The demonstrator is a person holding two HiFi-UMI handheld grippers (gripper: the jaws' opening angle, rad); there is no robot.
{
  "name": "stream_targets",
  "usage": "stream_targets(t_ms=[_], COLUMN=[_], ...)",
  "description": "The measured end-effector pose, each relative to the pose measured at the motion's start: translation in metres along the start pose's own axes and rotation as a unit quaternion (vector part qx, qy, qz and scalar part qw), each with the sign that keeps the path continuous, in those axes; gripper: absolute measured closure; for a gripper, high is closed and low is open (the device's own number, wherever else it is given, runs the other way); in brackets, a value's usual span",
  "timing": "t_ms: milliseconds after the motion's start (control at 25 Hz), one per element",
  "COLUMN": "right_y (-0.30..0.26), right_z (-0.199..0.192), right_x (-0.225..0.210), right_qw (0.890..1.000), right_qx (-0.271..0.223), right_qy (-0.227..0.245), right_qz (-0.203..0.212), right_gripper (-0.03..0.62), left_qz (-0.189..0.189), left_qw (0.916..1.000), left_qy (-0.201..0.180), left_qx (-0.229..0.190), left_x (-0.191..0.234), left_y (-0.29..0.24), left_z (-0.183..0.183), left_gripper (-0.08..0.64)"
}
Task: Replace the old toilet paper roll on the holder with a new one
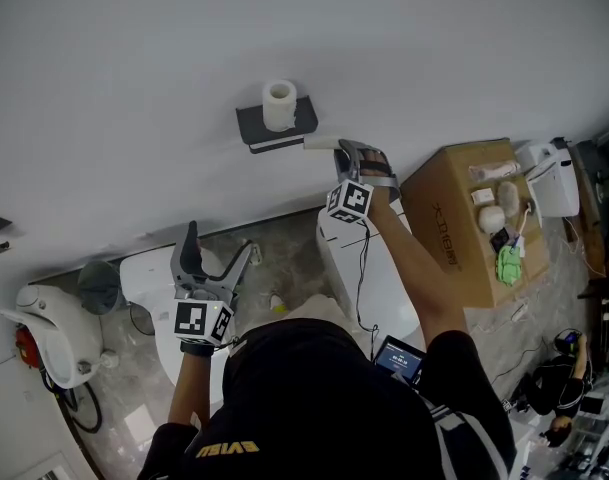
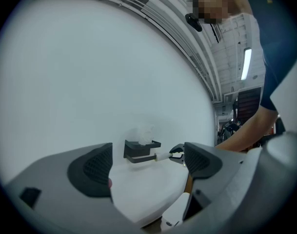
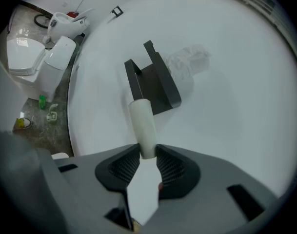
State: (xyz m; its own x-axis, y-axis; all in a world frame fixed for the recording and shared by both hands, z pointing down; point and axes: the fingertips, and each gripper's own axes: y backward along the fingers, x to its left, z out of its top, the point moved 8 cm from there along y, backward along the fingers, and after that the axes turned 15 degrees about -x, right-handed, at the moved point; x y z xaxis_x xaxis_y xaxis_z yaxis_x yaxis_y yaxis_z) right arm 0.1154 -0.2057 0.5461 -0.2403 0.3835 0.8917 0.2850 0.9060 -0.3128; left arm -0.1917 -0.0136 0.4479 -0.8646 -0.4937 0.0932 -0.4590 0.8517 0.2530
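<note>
On the wall ahead of me, the black holder [image 1: 256, 128] has a flat top, and a white toilet paper roll [image 1: 279, 105] stands upright on it. Below me, the marbled floor [image 1: 289, 253] bears a white toilet [image 1: 379, 283] and a cardboard box [image 1: 449, 223], with small oddments [image 1: 499, 218] lying on the box.

Wall [image 1: 134, 68]: plain white. Holder [image 1: 274, 130]: black. Paper roll [image 1: 279, 104] on top of holder: white. Cardboard tube [image 3: 142, 126]: pale cream. Left gripper [image 2: 148, 162], right gripper [image 3: 147, 155]: grey bodies, black pads with fine grid texture. Marker cubes [image 1: 202, 320]: white with black square patterns. Box [image 1: 454, 218]: brown cardboard. Toilet [image 1: 339, 268]: white. Floor [image 1: 294, 258]: grey-beige, marbled. Person's top [image 1: 324, 408]: black, yellow lettering. Small bundle [image 1: 510, 265] on box: bright green.
</note>
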Motion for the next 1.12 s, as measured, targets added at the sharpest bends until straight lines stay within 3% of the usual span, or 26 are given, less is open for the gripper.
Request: stream_targets(t_ms=[600,880,1120], right_y=[0.012,0.026,0.05], right_z=[-0.018,-0.017,-0.014], right_x=[-0.002,-0.004,-0.017], right_qw=[0.999,0.995,0.985], right_qx=[0.024,0.023,0.011], right_qy=[-0.023,-0.08,-0.15], right_qz=[-0.021,-0.049,-0.09], right_gripper=[0.486,0.486,0.486], left_qz=[0.001,0.0,-0.005], left_qw=[0.9999,1.0,0.9999], left_qy=[0.01,0.006,0.003], left_qx=[0.003,-0.007,-0.009], left_x=[0.012,0.017,0.018], left_y=[-0.001,-0.003,-0.011], left_z=[-0.002,-0.006,-0.006], left_gripper=[0.087,0.087,0.087])
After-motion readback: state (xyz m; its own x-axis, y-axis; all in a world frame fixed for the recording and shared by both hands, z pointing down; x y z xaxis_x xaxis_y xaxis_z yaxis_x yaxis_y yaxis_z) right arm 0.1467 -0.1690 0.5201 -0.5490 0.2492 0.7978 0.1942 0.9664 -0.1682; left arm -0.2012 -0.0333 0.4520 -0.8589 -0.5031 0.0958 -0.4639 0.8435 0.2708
